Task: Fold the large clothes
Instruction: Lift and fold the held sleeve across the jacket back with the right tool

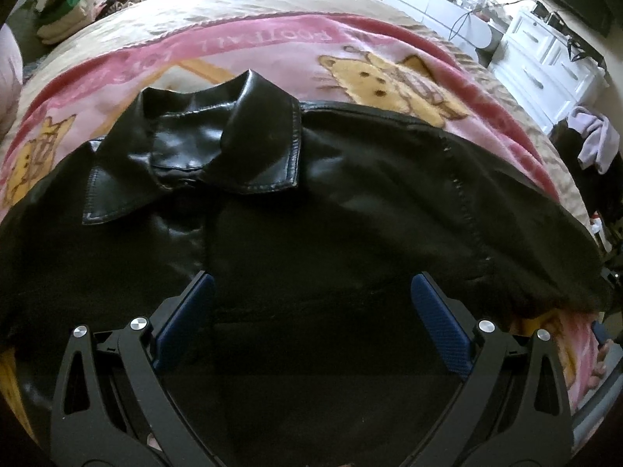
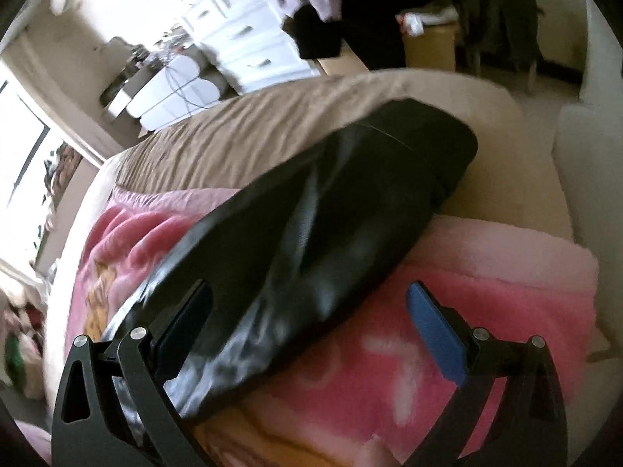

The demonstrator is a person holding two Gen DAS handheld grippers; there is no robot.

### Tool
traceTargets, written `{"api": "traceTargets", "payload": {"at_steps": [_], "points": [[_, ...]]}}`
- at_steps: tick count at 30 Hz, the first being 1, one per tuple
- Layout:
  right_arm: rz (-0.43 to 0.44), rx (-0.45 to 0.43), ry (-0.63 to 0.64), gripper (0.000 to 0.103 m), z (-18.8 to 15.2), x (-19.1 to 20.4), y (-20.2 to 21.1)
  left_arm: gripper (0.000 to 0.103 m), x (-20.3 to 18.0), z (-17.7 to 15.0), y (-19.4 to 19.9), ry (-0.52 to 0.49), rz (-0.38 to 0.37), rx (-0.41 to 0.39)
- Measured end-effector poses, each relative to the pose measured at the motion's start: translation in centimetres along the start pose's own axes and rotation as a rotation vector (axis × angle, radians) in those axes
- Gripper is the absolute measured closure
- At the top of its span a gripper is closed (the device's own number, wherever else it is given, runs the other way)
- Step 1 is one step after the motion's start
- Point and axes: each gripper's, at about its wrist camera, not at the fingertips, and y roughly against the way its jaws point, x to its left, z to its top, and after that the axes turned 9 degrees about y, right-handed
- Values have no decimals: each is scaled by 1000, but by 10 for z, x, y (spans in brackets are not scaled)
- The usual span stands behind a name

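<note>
Left tool (image 1: 311, 303): jaws stand wide apart, blue pads (image 1: 440, 323) on either side, nothing between them; it hangs over the body of the black leather jacket (image 1: 350, 202). Contact with the jacket cannot be confirmed from this view.

Right tool (image 2: 309, 311): jaws likewise wide apart and empty. Its left finger (image 2: 183, 323) sits over the jacket's sleeve (image 2: 311, 233); its right finger (image 2: 436, 334) sits over bare blanket beside the sleeve. The picture is blurred, so contact cannot be judged.

Jacket: lies spread on the pink blanket (image 1: 272, 50) that covers the bed (image 2: 233, 136). The collar (image 1: 218, 132) is turned open at the far edge of the jacket, shiny lining showing inside it. A stitched shoulder seam (image 1: 463, 202) runs down the jacket to the right of the collar. The sleeve stretches away from the jacket body, its cuff end reaching past the blanket edge onto the beige bed cover.

Beyond the jacket: a white dresser (image 1: 545, 58) stands past the bed on the sleeve side; a pile of clothes (image 1: 78, 11) sits beyond the collar side.
</note>
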Motion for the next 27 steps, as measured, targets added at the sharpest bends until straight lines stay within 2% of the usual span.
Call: {"api": "traceTargets", "payload": {"at_steps": [4, 9, 11, 12, 13, 16, 19, 21, 25, 27], "points": [[67, 20, -68, 4, 9, -13, -17, 8, 2, 3, -2, 2, 8, 6], [165, -19, -107, 5, 20, -23, -30, 8, 9, 7, 7, 9, 7, 3], [231, -52, -121, 31, 22, -24, -30, 8, 14, 8, 14, 10, 12, -5], [266, -67, -111, 64, 24, -22, -29, 8, 16, 9, 18, 9, 13, -7], [279, -74, -95, 76, 28, -19, -29, 8, 19, 10, 21, 10, 13, -9], [369, -146, 14, 90, 35, 3, -10, 8, 27, 13, 34, 19, 4, -20], [463, -192, 105, 92, 37, 31, 11, 8, 34, 17, 50, 28, -4, -42], [507, -243, 217, 92, 32, 60, 31, 8, 40, 20, 62, 35, -12, -54], [627, -327, 404, 93, 11, 121, 77, 8, 52, 27, 85, 48, -34, -79], [681, -346, 447, 93, 6, 140, 95, 8, 58, 31, 95, 58, -40, -97]]}}
